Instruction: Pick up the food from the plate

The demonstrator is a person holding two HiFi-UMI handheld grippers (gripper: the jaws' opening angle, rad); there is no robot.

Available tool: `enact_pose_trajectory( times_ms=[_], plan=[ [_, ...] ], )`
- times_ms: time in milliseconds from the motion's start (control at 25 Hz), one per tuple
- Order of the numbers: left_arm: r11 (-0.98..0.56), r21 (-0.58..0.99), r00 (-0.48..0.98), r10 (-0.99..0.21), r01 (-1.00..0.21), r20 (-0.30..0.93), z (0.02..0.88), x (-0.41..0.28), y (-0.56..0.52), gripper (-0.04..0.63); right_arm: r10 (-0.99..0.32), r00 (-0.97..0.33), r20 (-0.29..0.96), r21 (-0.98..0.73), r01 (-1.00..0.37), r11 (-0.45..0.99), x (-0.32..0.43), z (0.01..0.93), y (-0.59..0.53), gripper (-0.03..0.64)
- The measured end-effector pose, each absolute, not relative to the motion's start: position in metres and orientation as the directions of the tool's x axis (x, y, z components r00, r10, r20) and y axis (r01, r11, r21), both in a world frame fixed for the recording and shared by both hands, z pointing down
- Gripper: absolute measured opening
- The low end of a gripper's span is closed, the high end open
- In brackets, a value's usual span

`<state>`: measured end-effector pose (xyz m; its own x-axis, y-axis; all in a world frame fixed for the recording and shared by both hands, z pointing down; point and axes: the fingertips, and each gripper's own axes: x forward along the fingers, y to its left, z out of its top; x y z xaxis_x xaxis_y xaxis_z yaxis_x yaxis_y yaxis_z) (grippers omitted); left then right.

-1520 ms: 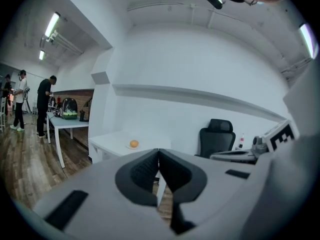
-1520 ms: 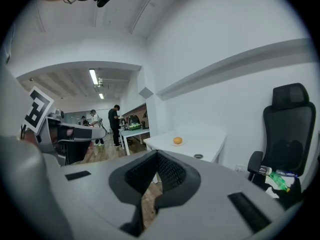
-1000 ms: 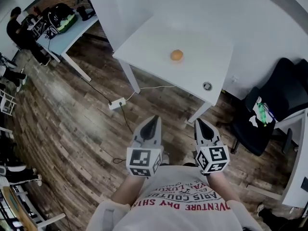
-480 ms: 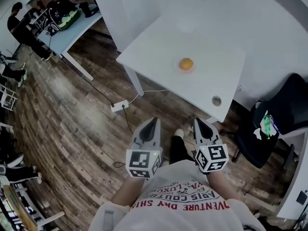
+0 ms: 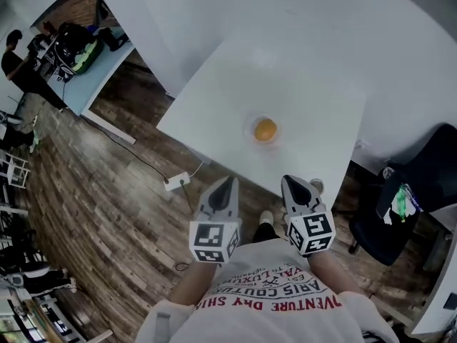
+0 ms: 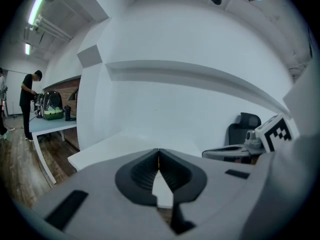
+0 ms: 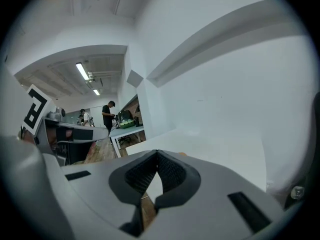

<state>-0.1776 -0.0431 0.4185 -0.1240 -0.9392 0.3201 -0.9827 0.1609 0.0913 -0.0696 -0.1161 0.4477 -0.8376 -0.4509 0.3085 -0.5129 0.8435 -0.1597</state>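
Observation:
In the head view, a round orange piece of food [image 5: 265,129] lies on a pale plate [image 5: 250,131] on the white table [image 5: 214,91]. My two grippers are held side by side over the floor, short of the table's near edge and pointing at it. The left gripper [image 5: 228,181] is shut with nothing between its jaws, and its own view shows the tips [image 6: 158,152] meeting. The right gripper [image 5: 290,181] is shut and empty too, seen again in its own view [image 7: 157,153]. The food is beyond both, a little nearer the right one.
A white power strip [image 5: 177,181] with a cable lies on the wooden floor under the table's near left side. A black chair [image 5: 400,213] stands at the right. A small round fitting [image 5: 315,185] sits by the table's near corner. A person [image 5: 18,63] stands by a blue table [image 5: 93,63] far left.
The table and the food have drawn nearer to the grippers and lower in the head view. Both grippers stay shut and side by side.

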Motion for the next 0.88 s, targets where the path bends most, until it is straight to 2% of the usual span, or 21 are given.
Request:
enact_pose_trajectory(
  times_ms=[480, 880],
  plan=[
    [0.078, 0.107, -0.027, -0.909, -0.991, 0.416, 0.450, -0.196, -0.170, 0.008, -0.494, -0.787, 0.370, -0.170, -0.580, 0.796, -0.081, 0.471, -0.228, 0.011],
    [-0.092, 0.127, 0.144, -0.859, -0.988, 0.492, 0.479, -0.219, -0.233, 0.008, -0.607, -0.673, 0.423, -0.173, -0.718, 0.675, -0.092, 0.486, -0.270, 0.011]
  ],
)
